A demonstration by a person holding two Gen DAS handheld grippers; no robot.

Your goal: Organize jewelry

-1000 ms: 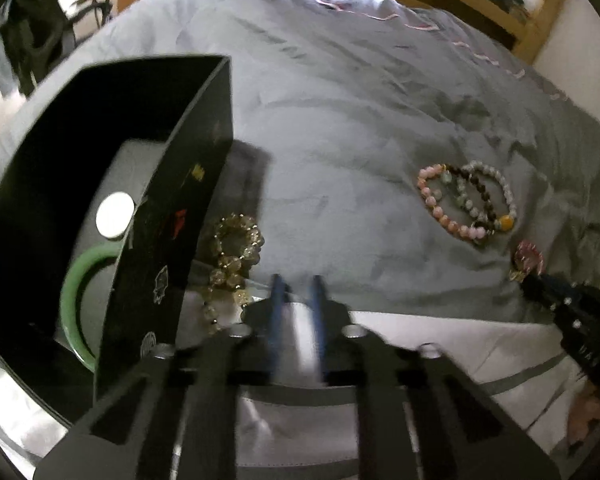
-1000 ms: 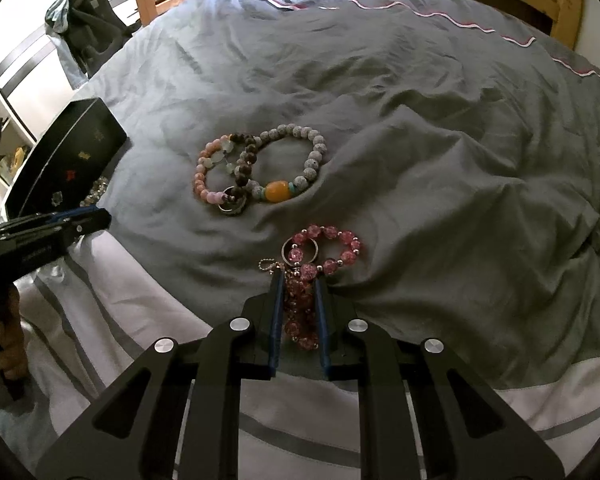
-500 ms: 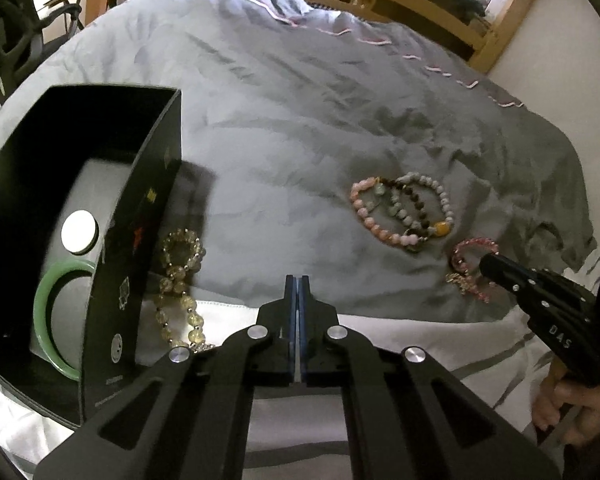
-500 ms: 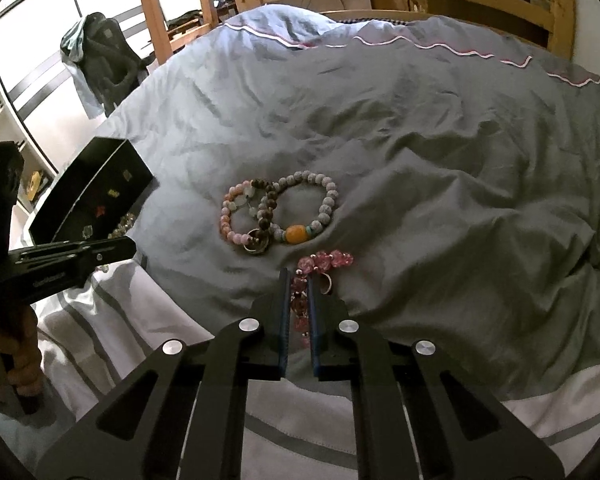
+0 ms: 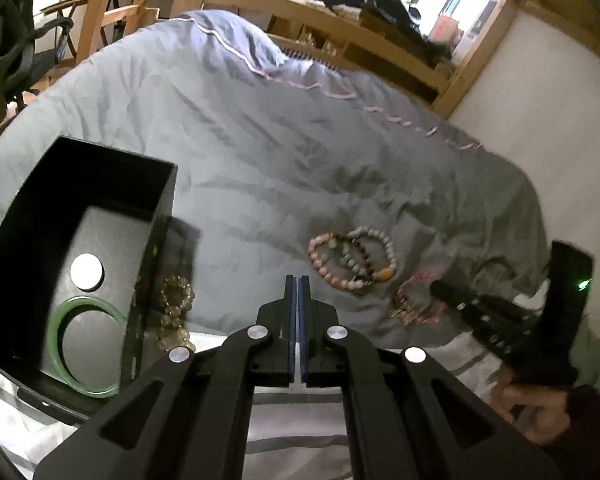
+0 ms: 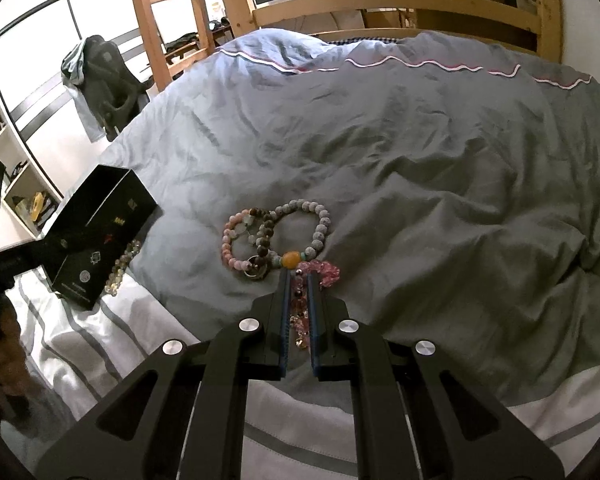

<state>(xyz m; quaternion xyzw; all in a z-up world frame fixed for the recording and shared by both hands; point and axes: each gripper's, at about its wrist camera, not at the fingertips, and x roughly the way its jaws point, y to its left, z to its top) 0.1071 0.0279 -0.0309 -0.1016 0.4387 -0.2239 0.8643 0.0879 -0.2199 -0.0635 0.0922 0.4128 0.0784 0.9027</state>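
I see the pink crystal bracelet (image 6: 300, 304) pinched between the blue pads of my right gripper (image 6: 299, 280), its far loop spilling out past the fingertips to the right, just near of the cluster of beaded bracelets (image 6: 276, 240) on the grey duvet (image 6: 420, 160). My left gripper (image 5: 297, 280) has its pads pressed together on nothing, above the duvet's near edge. To its left sits the black box (image 5: 40, 208) holding a green bangle (image 5: 84, 348), with a pale yellow bead bracelet (image 5: 176, 308) just outside the box's right wall.
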